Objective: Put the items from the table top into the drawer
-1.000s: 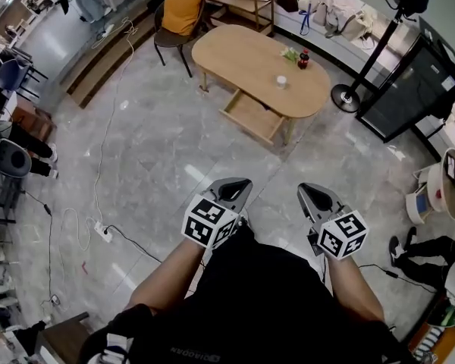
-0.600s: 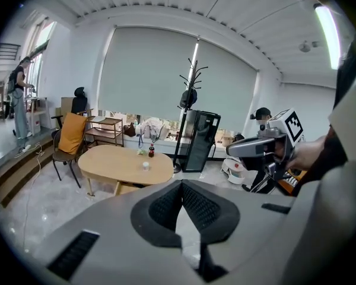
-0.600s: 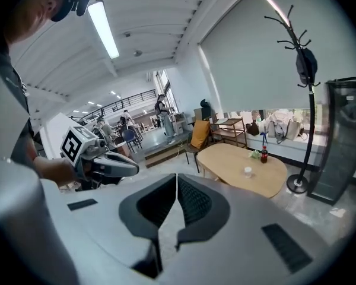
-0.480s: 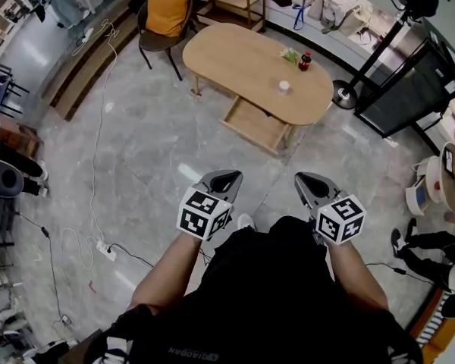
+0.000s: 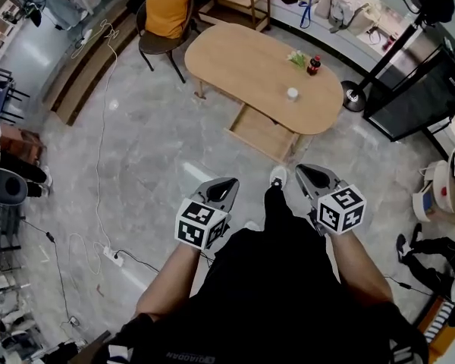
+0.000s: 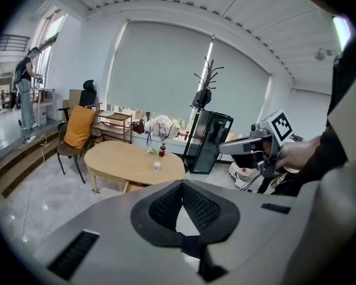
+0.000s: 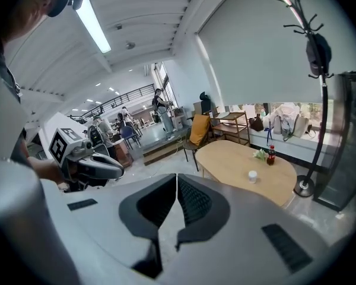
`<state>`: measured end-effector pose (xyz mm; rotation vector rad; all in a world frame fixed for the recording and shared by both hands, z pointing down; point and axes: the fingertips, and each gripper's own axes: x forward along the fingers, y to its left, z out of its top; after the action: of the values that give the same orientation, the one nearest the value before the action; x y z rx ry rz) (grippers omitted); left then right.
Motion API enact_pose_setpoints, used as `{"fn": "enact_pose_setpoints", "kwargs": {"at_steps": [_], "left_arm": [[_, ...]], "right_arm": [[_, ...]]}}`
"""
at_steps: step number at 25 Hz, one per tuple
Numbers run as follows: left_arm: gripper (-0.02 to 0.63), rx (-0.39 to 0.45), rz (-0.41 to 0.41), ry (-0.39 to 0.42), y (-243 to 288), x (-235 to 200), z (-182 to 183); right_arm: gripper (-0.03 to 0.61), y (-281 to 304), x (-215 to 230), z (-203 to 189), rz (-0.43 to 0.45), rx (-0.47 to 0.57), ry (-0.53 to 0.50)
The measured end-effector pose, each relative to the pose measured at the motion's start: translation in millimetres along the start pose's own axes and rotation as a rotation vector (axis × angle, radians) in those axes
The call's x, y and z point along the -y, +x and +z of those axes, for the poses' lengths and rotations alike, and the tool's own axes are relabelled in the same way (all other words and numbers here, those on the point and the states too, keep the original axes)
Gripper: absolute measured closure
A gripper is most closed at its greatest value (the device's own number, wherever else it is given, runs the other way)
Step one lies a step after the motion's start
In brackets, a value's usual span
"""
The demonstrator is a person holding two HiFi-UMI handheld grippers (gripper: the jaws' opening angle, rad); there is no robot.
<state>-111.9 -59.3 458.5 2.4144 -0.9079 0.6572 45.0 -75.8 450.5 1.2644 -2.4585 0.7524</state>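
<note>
1. Left claw (image 5: 227, 184) and right claw (image 5: 307, 171) were both closed, holding nothing.
2. Cup (image 5: 292, 93) and bottle (image 5: 314, 65) sat on the worktop (image 5: 235, 55) at 1 o'clock, well apart from the claws.
3. Cup's probably light and crushable, so grab mid-wall gently. Bottle's likely heavier and slick, so take its body.

The table (image 5: 235, 59) and its open drawer (image 5: 264, 133) look like pale, smooth matt wood, the floor (image 5: 148, 158) glossy grey stone, the chair's orange cover (image 5: 167, 6) cloth.

Bright, even daylight through blinded window (image 6: 166, 70); ceiling strip light (image 7: 94, 24) glares; fisheye edges, dark corners.
</note>
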Motion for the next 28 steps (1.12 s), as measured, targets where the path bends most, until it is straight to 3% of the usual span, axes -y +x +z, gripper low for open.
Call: {"fn": "enact_pose_setpoints", "kwargs": {"at_steps": [7, 14, 18, 22, 25, 27, 28], "left_arm": [[0.609, -0.04, 0.03, 0.021, 63.5, -48.1, 53.6], [0.609, -0.109, 0.044, 0.044, 161.7, -91.1, 114.7], [0.609, -0.134, 0.069, 0.049, 204.8, -110.9, 138.6], [0.609, -0.2, 0.064, 0.04, 231.5, -117.8, 129.0], [0.609, -0.243, 0.051, 0.051, 250.4, -132.3, 128.0], [0.609, -0.263, 0.042, 0.057, 262.0, -149.1, 132.2], [0.609, -0.271, 0.034, 0.06, 267.4, -157.5, 133.9]], "right_arm": [[0.574, 58.1, 90.7, 34.4, -0.052, -0.016, -0.091], [0.574, 121.3, 205.2, 40.5, -0.08, -0.117, -0.113], [0.574, 158.1, 270.8, 25.9, -0.096, -0.179, -0.088], [0.574, 193.9, 315.0, -16.1, -0.116, -0.25, -0.025], [0.571, 222.7, 337.5, -35.7, -0.135, -0.308, -0.034], [0.545, 242.3, 349.4, -43.7, -0.152, -0.341, -0.034], [0.501, 251.3, 353.5, -48.0, -0.161, -0.356, -0.029]]}}
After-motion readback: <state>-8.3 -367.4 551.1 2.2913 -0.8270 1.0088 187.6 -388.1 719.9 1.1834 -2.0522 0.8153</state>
